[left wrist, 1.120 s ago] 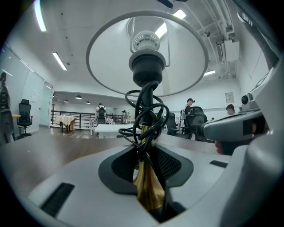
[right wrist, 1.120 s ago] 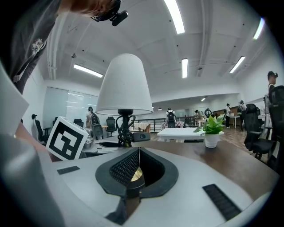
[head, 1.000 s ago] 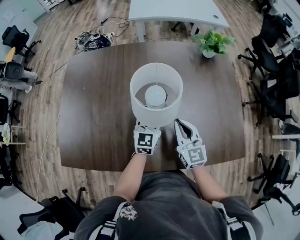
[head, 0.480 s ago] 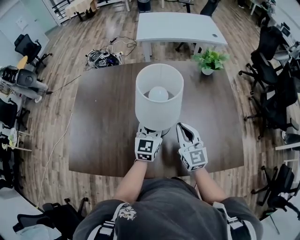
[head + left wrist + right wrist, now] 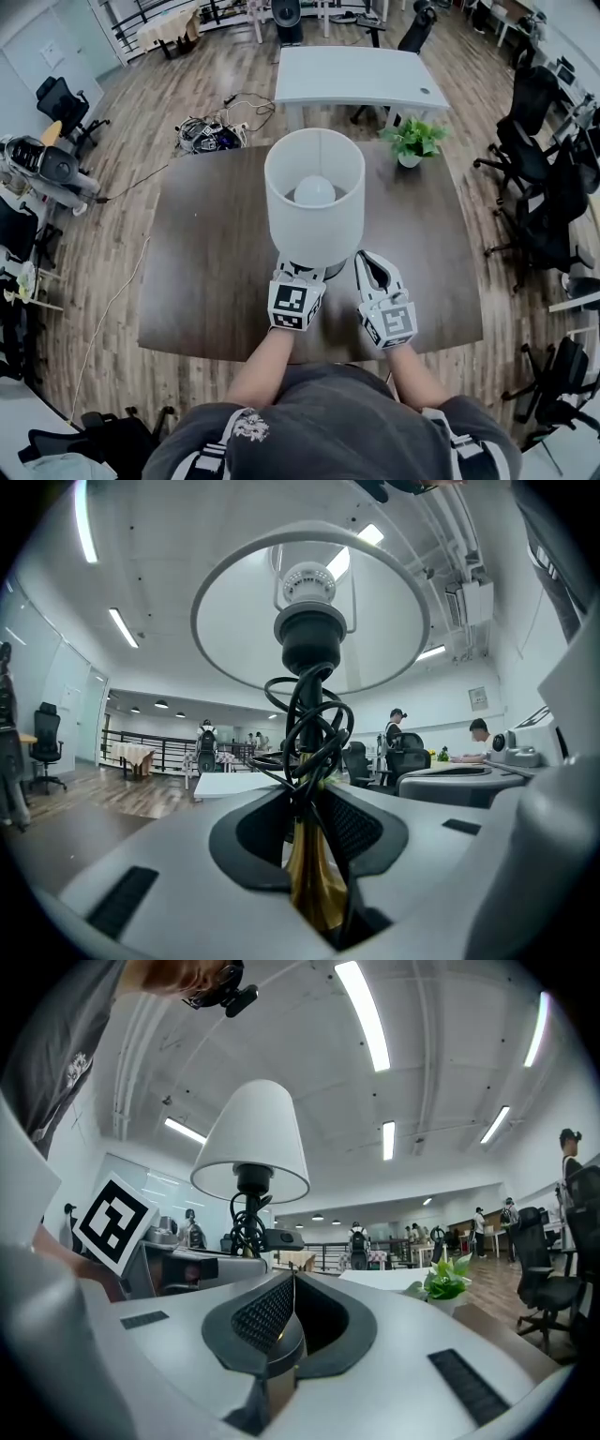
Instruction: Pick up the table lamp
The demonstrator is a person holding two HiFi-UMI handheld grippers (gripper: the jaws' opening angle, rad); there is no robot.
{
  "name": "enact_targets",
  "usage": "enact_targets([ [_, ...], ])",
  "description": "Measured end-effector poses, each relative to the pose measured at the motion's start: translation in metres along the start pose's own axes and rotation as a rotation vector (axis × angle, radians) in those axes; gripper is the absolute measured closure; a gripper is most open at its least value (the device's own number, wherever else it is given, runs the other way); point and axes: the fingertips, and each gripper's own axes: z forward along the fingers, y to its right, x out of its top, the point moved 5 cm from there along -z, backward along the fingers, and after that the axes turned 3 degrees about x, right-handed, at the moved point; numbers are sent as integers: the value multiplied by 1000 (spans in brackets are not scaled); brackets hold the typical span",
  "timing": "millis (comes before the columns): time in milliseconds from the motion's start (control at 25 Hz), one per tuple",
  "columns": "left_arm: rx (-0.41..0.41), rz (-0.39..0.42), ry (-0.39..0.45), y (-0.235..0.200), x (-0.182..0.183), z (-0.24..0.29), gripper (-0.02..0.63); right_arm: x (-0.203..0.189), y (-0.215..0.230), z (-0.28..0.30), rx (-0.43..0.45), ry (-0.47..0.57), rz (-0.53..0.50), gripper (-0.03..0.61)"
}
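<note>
- The person's grey shirt [image 5: 328,412] was closest, at the bottom of the head view, with both bare arms reaching out.
- The left gripper [image 5: 300,272] poked in under the lamp shade. Its marker cube [image 5: 292,307] faced up.
- Its jaws were squeezed tight on the lamp's gold stem [image 5: 314,892] – the stem stood right between the two dark pads.
- A black cord [image 5: 305,733] was looped round and round the stem, just above the jaws.
- The right gripper [image 5: 367,258] was just beside the left one, to the right of the lamp and not touching it.
- Its jaws were pressed together with nothing between them (you could see that in the right gripper view).
- The table lamp [image 5: 314,202] stood up straight above the front half of the brown table [image 5: 206,262].
- Its white shade hid its foot from above, so I could not tell if the foot touched the table.
- A round white bulb [image 5: 314,190] sat inside the shade.
- A small green plant [image 5: 412,141] in a white pot stood at the far right corner of the table.
- Past that were a white table [image 5: 347,75], a heap of cables [image 5: 208,136] on the wood floor – and black chairs [image 5: 525,155] at the right.
</note>
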Motion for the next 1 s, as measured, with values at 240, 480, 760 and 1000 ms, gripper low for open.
enact_targets([
  [240,17,-1,9,-1,20,-5,502,19,1,-5,-1,39,-5,552],
  [480,38,1,13,-8,38,-12,502,36,-5,1,7,69,-12,552],
  [760,53,6,30,-11,51,-22,502,47,-11,4,16,81,-13,554],
  [1000,62,-1,39,-11,52,-26,502,48,-13,7,14,52,-32,554],
])
